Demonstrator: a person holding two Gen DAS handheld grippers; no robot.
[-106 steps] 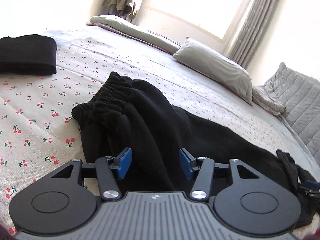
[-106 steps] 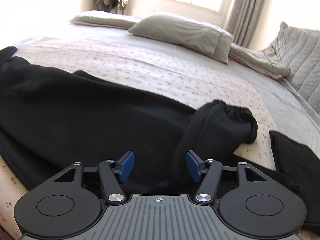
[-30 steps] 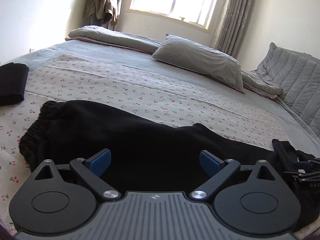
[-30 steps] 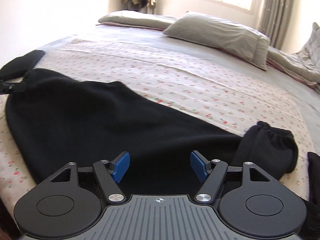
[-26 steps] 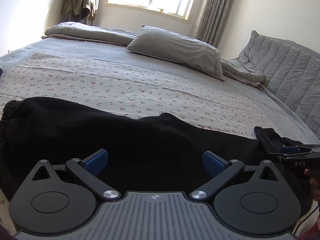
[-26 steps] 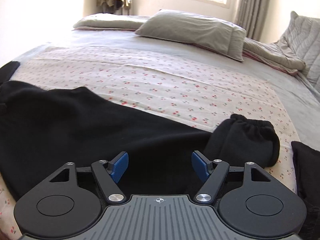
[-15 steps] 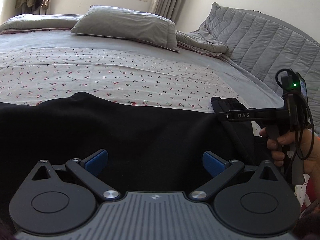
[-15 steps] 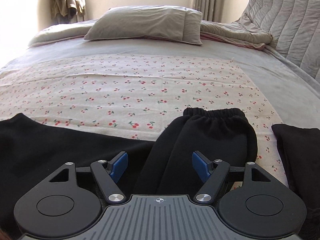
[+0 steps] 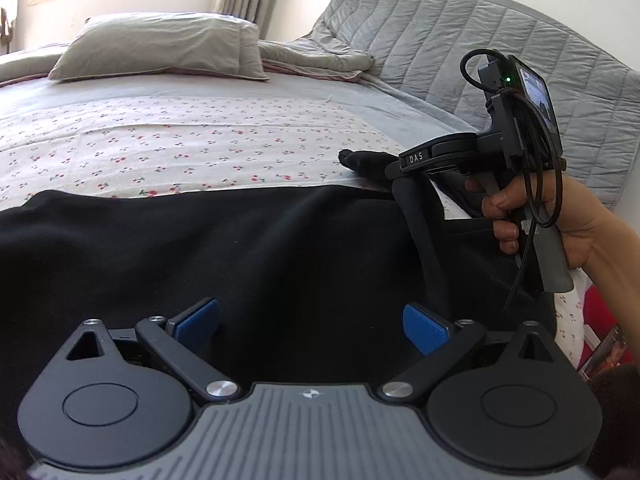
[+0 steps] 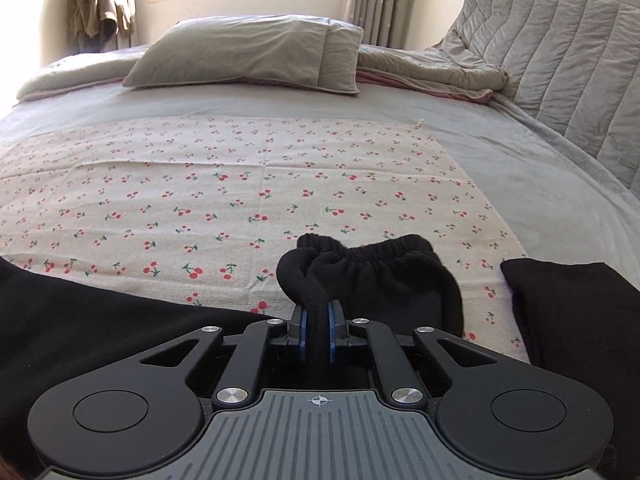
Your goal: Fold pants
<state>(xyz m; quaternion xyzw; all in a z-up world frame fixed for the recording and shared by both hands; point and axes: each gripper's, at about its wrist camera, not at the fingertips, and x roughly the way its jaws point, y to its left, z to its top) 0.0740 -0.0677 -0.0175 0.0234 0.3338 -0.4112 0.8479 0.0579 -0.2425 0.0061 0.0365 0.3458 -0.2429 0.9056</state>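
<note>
Black pants [image 9: 248, 264] lie flat across the cherry-print cloth [image 9: 168, 152] on the bed. My left gripper [image 9: 310, 326] is open, its blue pads wide apart just above the pants' middle. My right gripper [image 10: 315, 330] is shut on the pants' elastic leg cuff [image 10: 372, 272], with a fold of black fabric pinched between the pads. In the left wrist view the right gripper's body [image 9: 460, 152] shows at the pants' far right end, held by a hand [image 9: 560, 220].
A second folded black garment [image 10: 576, 312] lies to the right of the cuff. Grey pillows [image 10: 248, 52] and a rumpled grey blanket [image 10: 436, 68] sit at the back. A quilted grey headboard [image 10: 560, 60] stands on the right.
My right gripper has moved onto the leg cuff and shut on it; it was open before. My left gripper has swung right along the pants and stays open.
</note>
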